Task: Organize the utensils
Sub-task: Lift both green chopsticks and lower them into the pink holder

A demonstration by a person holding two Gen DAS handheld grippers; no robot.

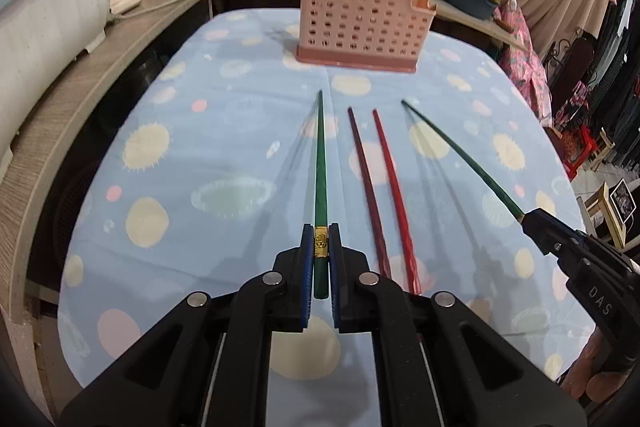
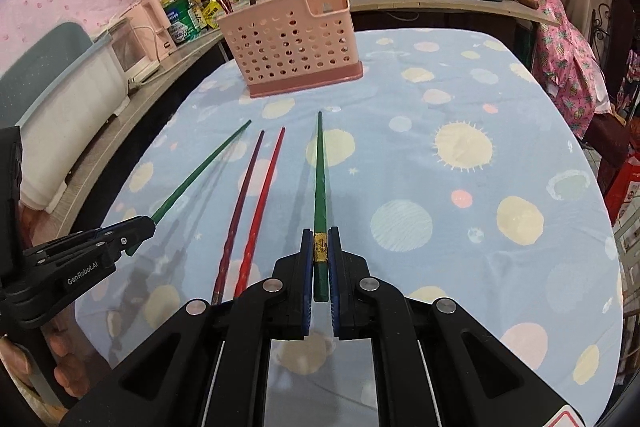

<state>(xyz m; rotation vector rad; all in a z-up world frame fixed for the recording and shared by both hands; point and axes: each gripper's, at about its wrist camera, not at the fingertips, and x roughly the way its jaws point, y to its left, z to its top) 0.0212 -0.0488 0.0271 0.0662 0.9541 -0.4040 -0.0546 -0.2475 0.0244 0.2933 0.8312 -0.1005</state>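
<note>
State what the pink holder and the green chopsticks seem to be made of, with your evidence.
Holder: moulded plastic, matt pink; evenly punched holes and thin walls suggest it.
Green chopsticks: probably lacquered wood or plastic, smooth and slightly glossy, each with a gold band that looks metallic or printed.

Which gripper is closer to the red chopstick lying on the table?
Left. The left gripper sits just beside the red chopstick; the right gripper is farther off on its other side.
</note>
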